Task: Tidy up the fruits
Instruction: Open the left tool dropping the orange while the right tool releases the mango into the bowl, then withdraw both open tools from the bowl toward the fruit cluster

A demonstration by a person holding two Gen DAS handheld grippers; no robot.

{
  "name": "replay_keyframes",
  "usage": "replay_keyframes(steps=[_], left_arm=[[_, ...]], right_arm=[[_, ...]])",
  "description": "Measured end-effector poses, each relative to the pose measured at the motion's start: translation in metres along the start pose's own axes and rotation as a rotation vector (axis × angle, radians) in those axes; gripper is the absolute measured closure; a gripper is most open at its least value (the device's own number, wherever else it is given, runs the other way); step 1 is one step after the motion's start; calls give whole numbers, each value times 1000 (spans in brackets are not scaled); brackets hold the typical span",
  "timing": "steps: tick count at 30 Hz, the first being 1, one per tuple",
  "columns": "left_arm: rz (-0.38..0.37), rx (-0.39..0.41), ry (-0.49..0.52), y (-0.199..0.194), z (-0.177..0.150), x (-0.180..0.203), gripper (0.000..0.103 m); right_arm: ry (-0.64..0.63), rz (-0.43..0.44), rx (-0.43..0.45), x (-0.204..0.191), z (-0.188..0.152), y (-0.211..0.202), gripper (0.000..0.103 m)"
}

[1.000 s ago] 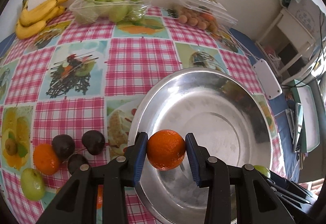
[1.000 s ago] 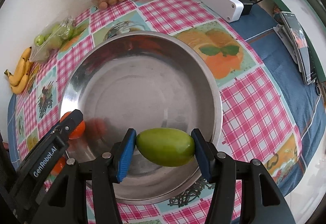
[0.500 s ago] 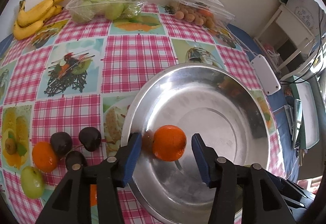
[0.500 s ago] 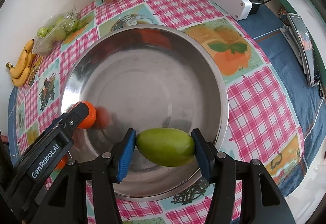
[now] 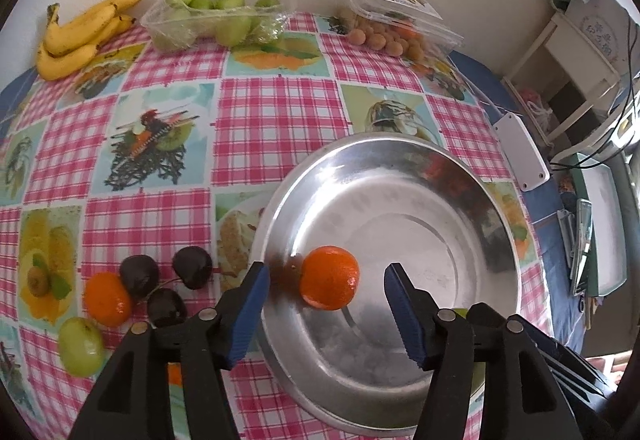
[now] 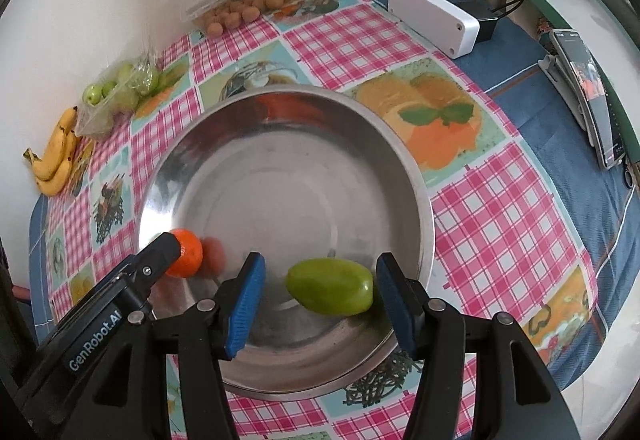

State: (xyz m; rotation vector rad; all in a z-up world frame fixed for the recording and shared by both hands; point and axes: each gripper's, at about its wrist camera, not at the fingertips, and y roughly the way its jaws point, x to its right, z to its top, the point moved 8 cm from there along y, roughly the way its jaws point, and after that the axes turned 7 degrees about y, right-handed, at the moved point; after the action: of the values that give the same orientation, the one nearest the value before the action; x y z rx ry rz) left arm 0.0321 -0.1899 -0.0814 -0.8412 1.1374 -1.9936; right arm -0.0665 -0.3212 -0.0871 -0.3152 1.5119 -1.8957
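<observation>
A big steel bowl (image 5: pixel 400 138) stands on the checked tablecloth. An orange (image 5: pixel 329 277) lies inside near the bowl's left wall. My left gripper (image 5: pixel 326 274) hovers over it with its jaws opening, and the pads stand clear of the orange on both sides. In the right wrist view the same orange (image 6: pixel 186 253) shows behind one left finger (image 6: pixel 160 246). A green fruit (image 6: pixel 330 292) rests in the bowl (image 6: pixel 420 176) near its front wall. My right gripper (image 6: pixel 320 264) is open around it, with a gap at each pad.
Left of the bowl lie another orange (image 5: pixel 107 298), three dark plums (image 5: pixel 192 266) and a green fruit (image 5: pixel 81 346). Bananas (image 5: pixel 80 34), a tray of green fruits (image 5: pixel 216 16) and a clear box of small brown fruits (image 5: pixel 392 28) line the wall. A white box (image 5: pixel 520 152) sits right.
The left jaws spread and let go of the orange, which now sits in the bowl. The right jaws have also parted from the green fruit, which dropped into the bowl.
</observation>
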Motion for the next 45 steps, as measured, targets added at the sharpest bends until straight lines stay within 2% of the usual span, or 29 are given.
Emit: replay_keyframes(steps=[3,15,21,24,29,32,33,35,41,42,43,45], left_arm=[[55,-5,-6,-5,4,-8,35],[267,-12,-31,-22,8,-53,33],[301,-29,-67,-21,3,-71,30],[335,-34,-68,-21,-1,-78,21],[355,-44,-84,-22,-7,-86,20],[366,-48,-82,-23,-9,-90,18],[369,-48,-81,-23,-9,-90,12],[375,-41,-80,-23,-9,-92,6],[387,-32,-67,-24,-8,-93,2],[388,-27,-65,-25,-8,-93,2],[388,-20,-62,-27,-7,-92,2],[388,-9,-57,-29,-6,-91,0]], right_arm=[[0,4,4,-2,1,-1,44],[-30,1,-18,-6,-6,2,44],[-49,-2,-26,-10,-8,5,44],[-62,-1,-25,-13,-11,5,31],[-89,2,-40,-19,-16,9,26],[-105,4,-37,-22,-17,9,25],[-109,3,-36,-23,-18,9,25],[-118,2,-34,-24,-18,9,25],[-129,-4,-31,-26,-17,9,24],[-130,-2,-31,-26,-17,9,22],[-129,1,-32,-26,-18,9,14],[-130,10,-33,-28,-18,9,12]])
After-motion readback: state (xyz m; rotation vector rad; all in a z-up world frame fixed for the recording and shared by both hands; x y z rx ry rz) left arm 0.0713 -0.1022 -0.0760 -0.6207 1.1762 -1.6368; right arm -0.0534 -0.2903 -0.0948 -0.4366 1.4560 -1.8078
